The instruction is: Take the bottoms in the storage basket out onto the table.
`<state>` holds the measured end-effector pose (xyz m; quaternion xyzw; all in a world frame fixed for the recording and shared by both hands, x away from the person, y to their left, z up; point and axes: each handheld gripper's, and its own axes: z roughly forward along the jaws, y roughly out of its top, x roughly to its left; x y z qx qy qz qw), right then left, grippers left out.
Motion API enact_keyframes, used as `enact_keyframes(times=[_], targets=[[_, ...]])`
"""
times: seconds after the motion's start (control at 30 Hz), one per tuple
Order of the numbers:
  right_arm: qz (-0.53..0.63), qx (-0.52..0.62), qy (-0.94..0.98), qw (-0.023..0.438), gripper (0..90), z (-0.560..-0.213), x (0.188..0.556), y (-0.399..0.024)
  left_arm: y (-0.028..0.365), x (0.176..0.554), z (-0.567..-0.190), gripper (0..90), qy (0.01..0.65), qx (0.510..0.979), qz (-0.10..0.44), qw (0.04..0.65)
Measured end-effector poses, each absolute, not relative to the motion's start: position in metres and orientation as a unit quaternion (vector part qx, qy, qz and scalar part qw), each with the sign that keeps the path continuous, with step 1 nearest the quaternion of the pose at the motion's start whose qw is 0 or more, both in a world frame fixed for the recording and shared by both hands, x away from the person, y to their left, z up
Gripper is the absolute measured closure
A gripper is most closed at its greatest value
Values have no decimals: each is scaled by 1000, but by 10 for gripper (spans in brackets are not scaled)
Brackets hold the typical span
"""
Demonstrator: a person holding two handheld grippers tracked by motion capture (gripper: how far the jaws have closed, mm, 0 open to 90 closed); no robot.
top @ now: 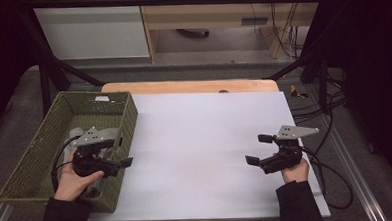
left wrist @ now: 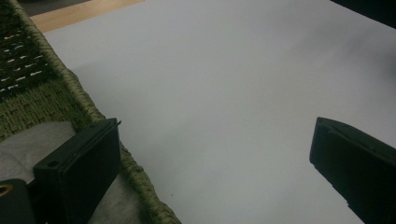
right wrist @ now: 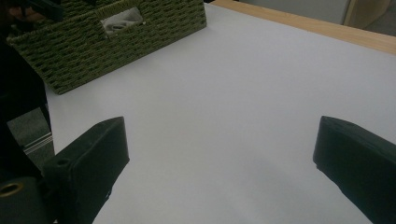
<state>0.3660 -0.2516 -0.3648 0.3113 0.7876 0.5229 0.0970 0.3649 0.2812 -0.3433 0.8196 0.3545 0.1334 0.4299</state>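
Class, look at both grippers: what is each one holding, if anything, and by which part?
Nothing is held. The left gripper is open above the basket's edge; the right gripper is open over the white sheet.

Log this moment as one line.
left gripper: open, over basket rim | right gripper: open, over sheet | cloth in basket

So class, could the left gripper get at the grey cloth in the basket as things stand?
Probably yes. The left gripper is open at the basket's near-right wall, one jaw over the grey cloth, the other outside. The basket has no lid; only the rim stands between the jaws.
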Motion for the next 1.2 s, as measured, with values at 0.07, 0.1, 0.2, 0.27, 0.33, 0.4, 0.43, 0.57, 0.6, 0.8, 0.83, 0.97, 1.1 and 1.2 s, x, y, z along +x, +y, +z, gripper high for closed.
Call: enact_keyframes(times=[0.07,0.1,0.2,0.27,0.33,0.4,0.43,0.57,0.6,0.8,0.83,0.97,1.1,1.2], targets=[[523,311,788,97,39,-365,366,-252,281,365,-343,22,354,820,133,430],[524,311,787,97,39,-365,366,-252,281,365,-343,22,354,820,134,429],[523,312,787,97,39,-365,366,-252,282,364,-342,22,354,820,134,429],[523,312,787,97,39,-365,366,-252,282,364,-341,22,354,820,135,429],[523,312,787,98,39,-365,366,-252,283,364,-340,22,353,820,135,429],[523,312,787,98,39,-365,366,-252,284,363,-340,22,353,821,136,428],[523,312,787,98,39,-365,366,-252,284,363,-339,22,354,820,137,428],[522,311,788,99,39,-365,366,-252,287,363,-338,22,355,820,137,426],[522,311,788,99,39,-365,366,-252,287,363,-338,22,355,820,137,426],[520,310,789,99,39,-365,366,-251,291,362,-336,21,359,821,136,423],[520,310,789,99,38,-365,366,-251,293,362,-335,21,362,820,136,421],[519,310,790,99,39,-366,366,-250,296,361,-334,21,367,819,139,418],[519,312,790,98,39,-366,366,-251,300,361,-332,20,369,818,141,418],[520,312,789,98,39,-366,366,-251,306,360,-330,20,373,817,143,417]])
